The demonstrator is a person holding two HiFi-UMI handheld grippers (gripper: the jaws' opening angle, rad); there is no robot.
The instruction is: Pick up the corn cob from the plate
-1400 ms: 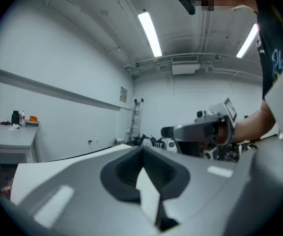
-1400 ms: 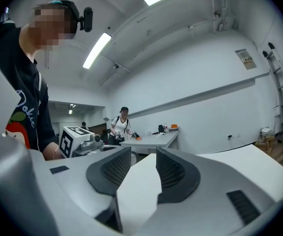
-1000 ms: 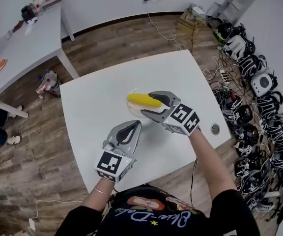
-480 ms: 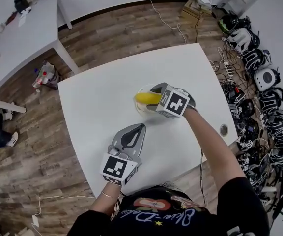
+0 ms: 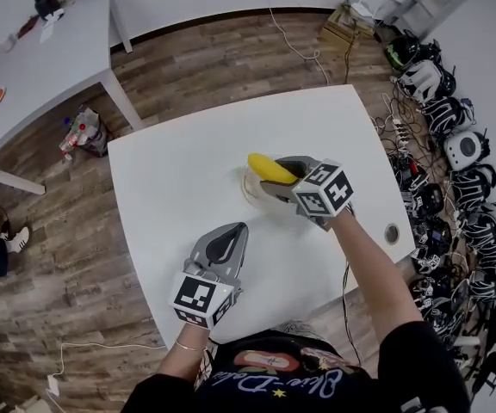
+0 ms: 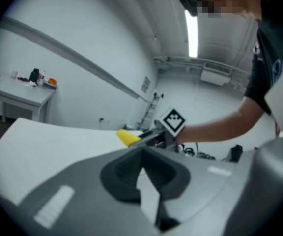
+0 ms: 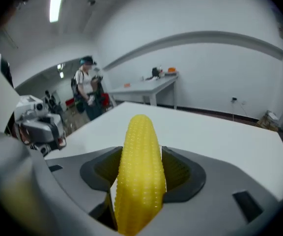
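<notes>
A white table [image 5: 170,179] stands on a wood-plank floor [image 5: 213,63]. A second white table [image 5: 50,67] with small clutter sits at the far left, and a row of headsets [image 5: 455,144] and cables lies along the right wall.

The right arm [image 5: 377,274] reaches forward over the table's middle. The right gripper [image 5: 284,177] points left and is clamped on the corn [image 5: 269,168] at its thick end. The corn hangs over the far rim of the plate [image 5: 250,194], its tapered tip jutting out past the jaws. The left gripper [image 5: 235,233] hovers near the table's near edge, well apart from the plate, with its jaws drawn together on nothing.

The corn is bright yellow with neat rows of small kernels. The plate is pale and round. Both grippers are smooth grey plastic with dark ribbed pads.
</notes>
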